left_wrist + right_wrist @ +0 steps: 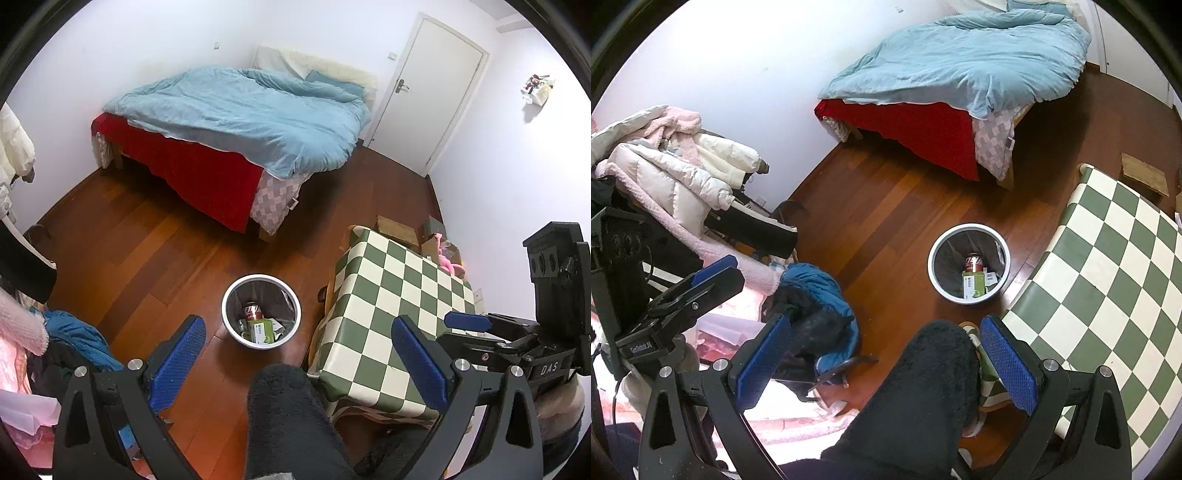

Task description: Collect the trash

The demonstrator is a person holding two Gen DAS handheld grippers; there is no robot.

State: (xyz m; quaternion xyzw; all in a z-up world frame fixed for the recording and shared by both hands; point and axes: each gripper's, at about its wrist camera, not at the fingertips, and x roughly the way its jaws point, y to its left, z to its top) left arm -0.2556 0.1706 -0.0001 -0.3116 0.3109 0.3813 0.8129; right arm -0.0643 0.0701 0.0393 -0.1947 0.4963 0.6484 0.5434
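A white round trash bin stands on the wooden floor beside the checkered table. Inside it lie a red can and a green carton. The bin also shows in the right wrist view, with the red can and green carton. My left gripper is open and empty, held high above the floor near the bin. My right gripper is open and empty, above the person's dark-clad leg. The right gripper appears at the right edge of the left view.
A bed with a blue duvet stands at the far wall, near a white door. A pile of clothes and jackets lies to the left. Cardboard boxes and a pink toy sit behind the green-and-white table.
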